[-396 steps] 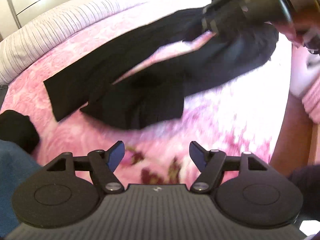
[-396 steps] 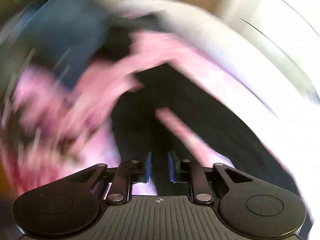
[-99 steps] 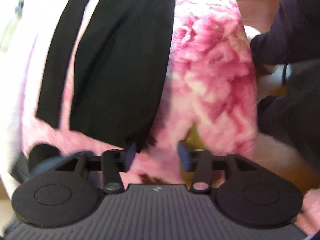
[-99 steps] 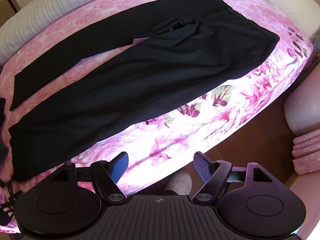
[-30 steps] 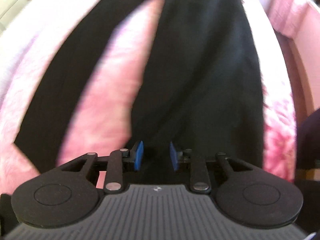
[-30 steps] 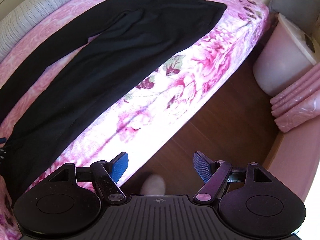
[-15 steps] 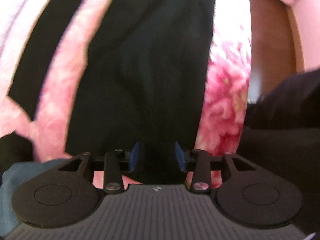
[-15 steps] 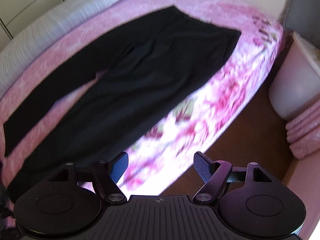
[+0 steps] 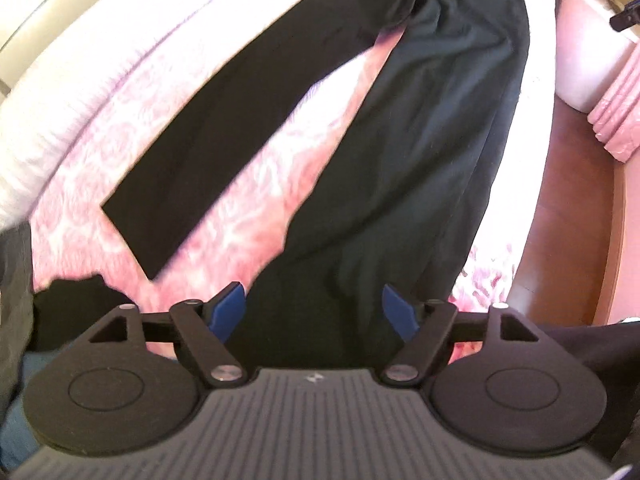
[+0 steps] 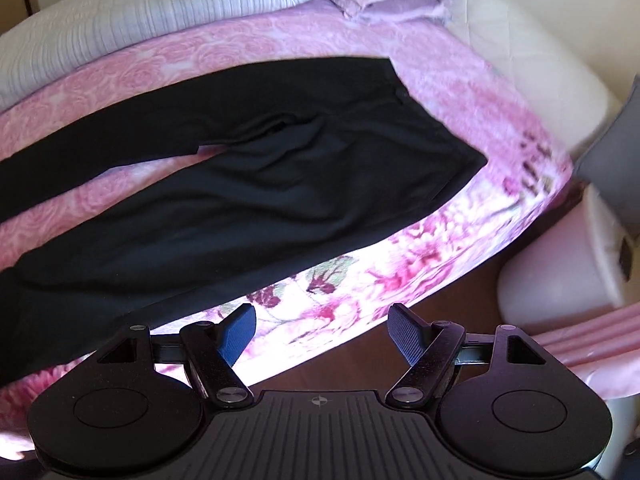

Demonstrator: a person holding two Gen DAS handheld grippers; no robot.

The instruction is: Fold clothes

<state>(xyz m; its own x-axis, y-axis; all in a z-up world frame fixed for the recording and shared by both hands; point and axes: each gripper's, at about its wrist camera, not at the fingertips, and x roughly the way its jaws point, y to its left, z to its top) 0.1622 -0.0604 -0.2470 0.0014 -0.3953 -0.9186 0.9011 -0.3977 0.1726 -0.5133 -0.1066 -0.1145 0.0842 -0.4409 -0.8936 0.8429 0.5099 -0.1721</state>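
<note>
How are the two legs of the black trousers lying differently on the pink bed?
The near leg of the black trousers runs along the edge of the pink bed; the far leg angles away further in, leaving a pink wedge between them. The near leg's fabric looks rumpled; the far leg lies smoother. The far leg's hem shows fully; the near leg's hem is hidden. Both lie flat and unfolded.

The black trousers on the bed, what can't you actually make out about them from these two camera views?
- Hem of the near leg of the black trousers: in the left wrist view, hidden behind the left gripper, whose jaws are opening with nothing pinched.
- Both leg ends: in the right wrist view, cut off by the left edge.
- Waistband button and seams: too small and dark.
- Fabric under the right gripper: none visible; only the bed's floral side.
</note>
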